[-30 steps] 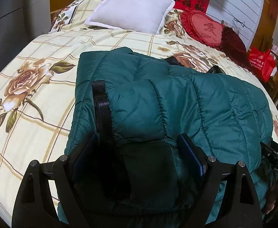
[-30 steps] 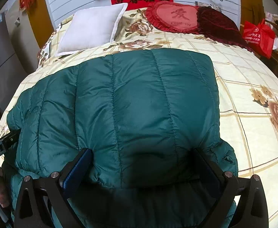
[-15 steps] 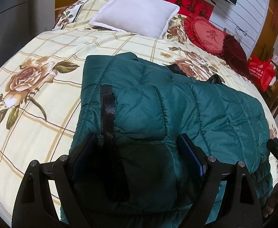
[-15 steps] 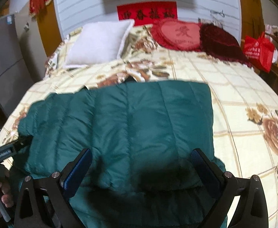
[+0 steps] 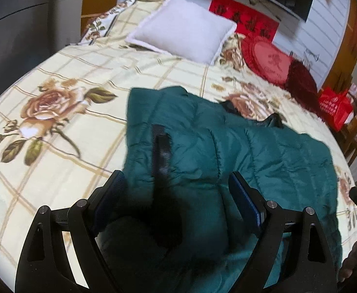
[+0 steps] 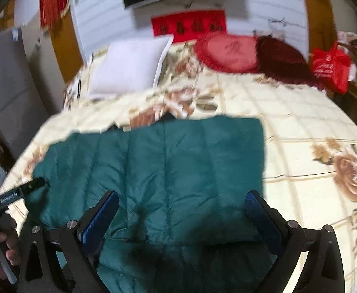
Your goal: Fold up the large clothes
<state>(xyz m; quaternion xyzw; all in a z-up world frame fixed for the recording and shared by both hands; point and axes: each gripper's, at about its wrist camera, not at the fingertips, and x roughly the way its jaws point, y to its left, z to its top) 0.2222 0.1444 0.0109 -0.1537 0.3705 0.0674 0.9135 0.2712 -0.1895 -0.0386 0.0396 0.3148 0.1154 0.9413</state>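
Note:
A dark green quilted down jacket (image 5: 227, 161) lies folded on the floral bed, with a black strap (image 5: 160, 144) across its left part. It also shows in the right wrist view (image 6: 168, 168) as a flat rectangle. My left gripper (image 5: 178, 195) is open and empty, held above the jacket's near left end. My right gripper (image 6: 181, 210) is open and empty above the jacket's near right edge. The left gripper's body shows at the left of the right wrist view (image 6: 15, 194).
The bed (image 5: 56, 102) has a cream floral cover. A white pillow (image 5: 185, 39), a red heart cushion (image 5: 268, 61) and a dark red cushion (image 5: 300, 83) lie at the head. A red bag (image 5: 334, 109) stands beside the bed on the right.
Both grippers have pulled back and risen away from the jacket. The jacket lies still and looks smaller and farther in both views.

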